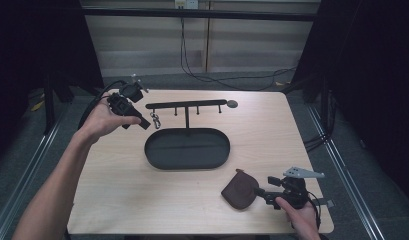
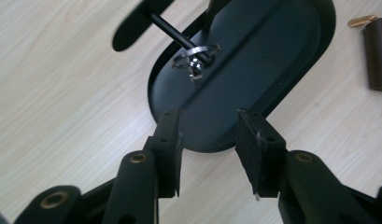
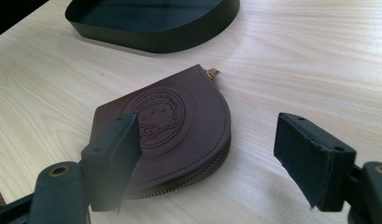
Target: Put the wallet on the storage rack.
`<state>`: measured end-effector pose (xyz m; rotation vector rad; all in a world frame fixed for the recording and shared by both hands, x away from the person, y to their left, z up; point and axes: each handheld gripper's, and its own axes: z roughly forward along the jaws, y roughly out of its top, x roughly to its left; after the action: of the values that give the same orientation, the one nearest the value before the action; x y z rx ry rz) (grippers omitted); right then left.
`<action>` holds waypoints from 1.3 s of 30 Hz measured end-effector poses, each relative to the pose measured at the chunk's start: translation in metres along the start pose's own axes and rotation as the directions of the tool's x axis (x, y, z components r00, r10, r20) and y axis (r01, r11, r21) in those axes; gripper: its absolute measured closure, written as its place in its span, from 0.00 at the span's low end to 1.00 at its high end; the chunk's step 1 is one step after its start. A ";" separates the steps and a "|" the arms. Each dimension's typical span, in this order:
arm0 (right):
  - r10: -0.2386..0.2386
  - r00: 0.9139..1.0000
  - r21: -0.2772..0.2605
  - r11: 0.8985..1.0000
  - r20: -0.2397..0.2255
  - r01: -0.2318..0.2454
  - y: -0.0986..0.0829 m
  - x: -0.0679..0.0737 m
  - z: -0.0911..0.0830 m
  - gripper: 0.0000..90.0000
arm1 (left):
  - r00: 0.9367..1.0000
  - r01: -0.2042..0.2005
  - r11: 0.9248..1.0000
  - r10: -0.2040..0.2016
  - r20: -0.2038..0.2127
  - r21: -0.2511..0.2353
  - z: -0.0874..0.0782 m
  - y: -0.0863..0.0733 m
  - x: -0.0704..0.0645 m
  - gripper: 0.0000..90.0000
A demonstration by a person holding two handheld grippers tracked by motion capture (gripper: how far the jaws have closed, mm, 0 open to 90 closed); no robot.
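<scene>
A black oval tray [image 1: 192, 150] lies mid-table with a T-shaped peg rack [image 1: 187, 104] rising from its far rim. A metal key ring [image 1: 155, 120] hangs from the rack's left peg. My left gripper [image 1: 141, 122] hovers just left of the ring, open and empty. In the left gripper view, the key ring [image 2: 195, 58] hangs beyond the open left gripper [image 2: 209, 126], above the tray [image 2: 254, 56]. A brown leather coin pouch [image 1: 240, 190] lies flat near the front right. My right gripper [image 1: 260, 191] is at its right edge, open. The pouch [image 3: 179, 126] lies just ahead of the spread right gripper [image 3: 212, 135].
The wooden table [image 1: 117, 190] has bare room at the front left and far right. Its front edge runs close behind my right hand. Cables [image 1: 212, 77] trail on the floor past the far edge. Metal rails [image 1: 37, 150] flank both sides.
</scene>
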<state>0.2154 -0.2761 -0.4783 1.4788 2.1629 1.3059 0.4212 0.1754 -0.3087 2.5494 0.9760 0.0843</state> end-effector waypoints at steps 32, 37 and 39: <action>-0.006 1.000 0.000 1.000 0.007 0.006 0.001 0.000 0.000 0.25 | 0.995 0.102 0.972 -0.096 0.039 -0.210 0.021 -0.078 -0.021 0.19; -0.010 1.000 0.002 1.000 0.007 0.010 0.001 0.001 0.000 0.25 | 0.995 0.099 0.967 -0.088 0.053 -0.235 0.028 -0.091 -0.027 0.19; -0.007 1.000 0.003 1.000 0.007 0.007 0.001 0.001 0.000 0.25 | 0.997 0.069 0.963 -0.062 0.034 -0.262 0.032 -0.097 -0.030 0.20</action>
<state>0.2156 -0.2751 -0.4774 1.4734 2.1644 1.2945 0.3438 0.2094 -0.3734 2.2694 0.9687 0.1510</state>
